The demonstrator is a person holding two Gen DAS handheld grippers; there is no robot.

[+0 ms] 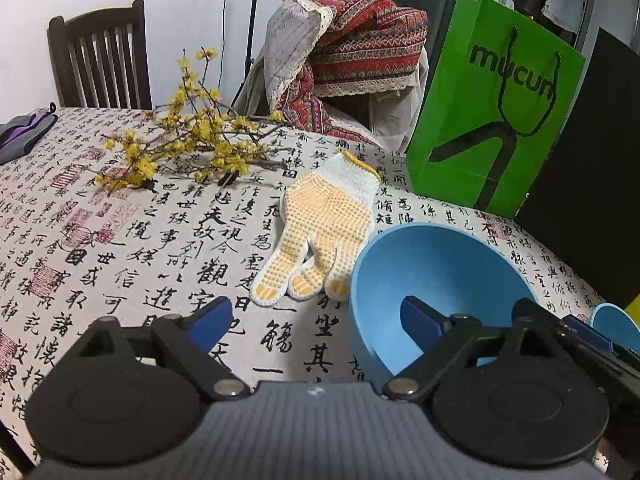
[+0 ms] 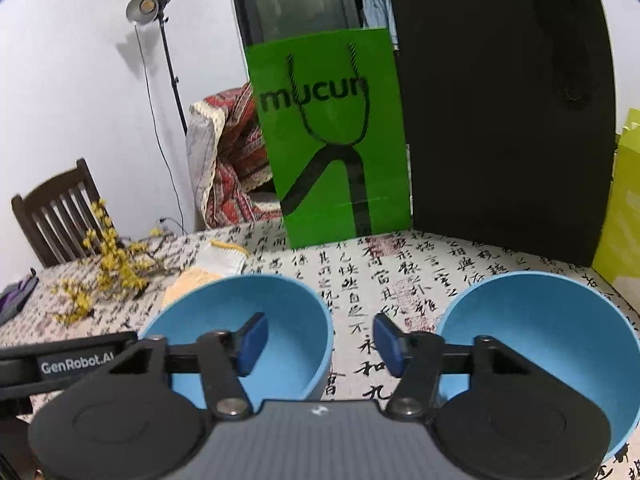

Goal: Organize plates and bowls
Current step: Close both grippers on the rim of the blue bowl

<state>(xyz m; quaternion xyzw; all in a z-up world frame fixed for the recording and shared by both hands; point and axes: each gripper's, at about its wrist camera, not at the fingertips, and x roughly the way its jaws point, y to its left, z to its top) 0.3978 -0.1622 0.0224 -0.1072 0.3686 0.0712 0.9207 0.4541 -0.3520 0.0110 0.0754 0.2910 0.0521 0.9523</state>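
Two blue bowls stood apart on the surface. Taking the green bag as landmark, the left bowl sat in front of it and toward the glove side, and the right bowl sat in front of the black bag next to it. Neither was nested or stacked, so the sorting looked barely begun; no plates showed in either view.

The left gripper had its jaws wide, straddling the near rim of the left bowl with one pad inside, not visibly pressing. The right gripper had its jaws at a middling gap, one pad over the left bowl's rim and the other over bare cloth, gripping nothing.

Beyond, a dotted glove and yellow flower sprigs lay left of the green bag. The gripper bodies hid the bowls' near rims, and the right bowl was cut off at the left view's edge.
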